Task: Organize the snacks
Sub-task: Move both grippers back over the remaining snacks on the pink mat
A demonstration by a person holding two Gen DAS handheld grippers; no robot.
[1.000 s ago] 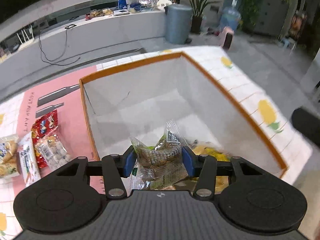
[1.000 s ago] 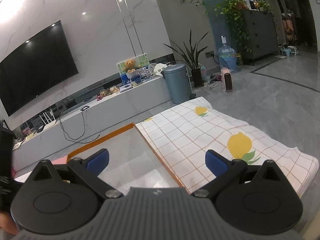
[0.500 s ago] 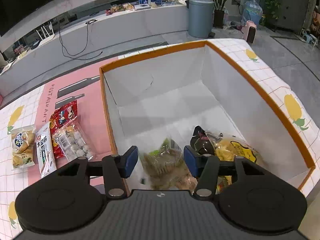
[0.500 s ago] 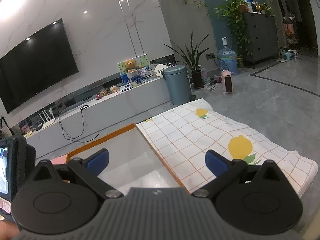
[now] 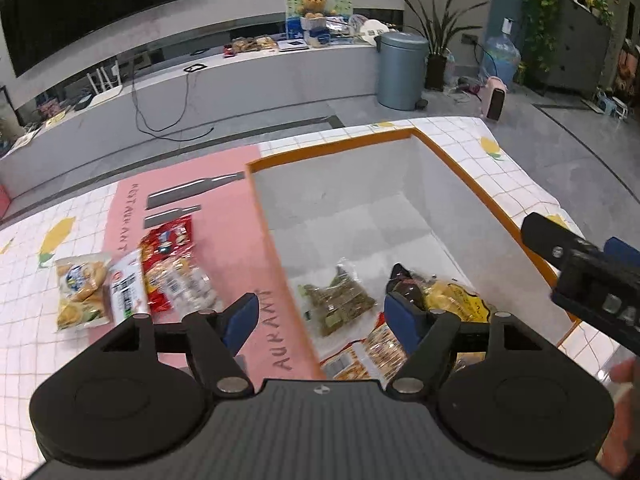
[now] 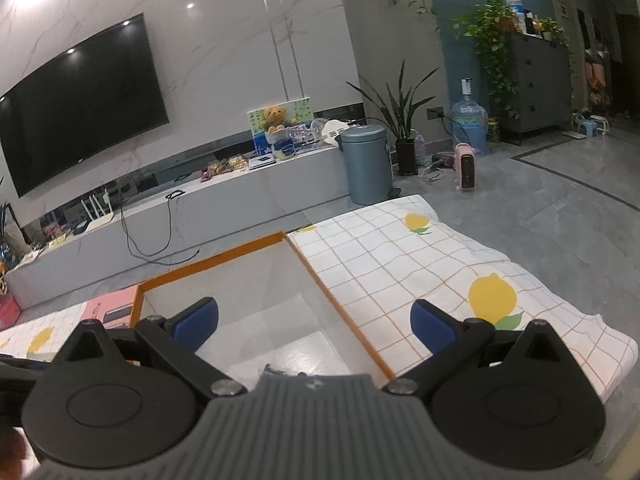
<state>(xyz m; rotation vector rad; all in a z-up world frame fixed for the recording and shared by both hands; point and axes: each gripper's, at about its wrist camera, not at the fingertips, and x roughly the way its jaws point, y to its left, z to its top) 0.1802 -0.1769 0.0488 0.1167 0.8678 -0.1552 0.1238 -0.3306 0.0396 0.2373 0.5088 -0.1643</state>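
Table under a white checked cloth (image 5: 516,184) with lemon prints, bearing a pink mat (image 5: 236,216) at centre-left, an orange-rimmed white box (image 5: 448,152) to its right, and four snack packets (image 5: 132,280) near left, partly on the mat.

Open-topped box (image 5: 460,176) with its far half free.
Snack packets (image 5: 340,298) crowd the box's near floor; more packets (image 5: 132,280) lie on the pink mat (image 5: 224,216) to its left, and the right gripper (image 5: 592,276) overhangs its right rim.
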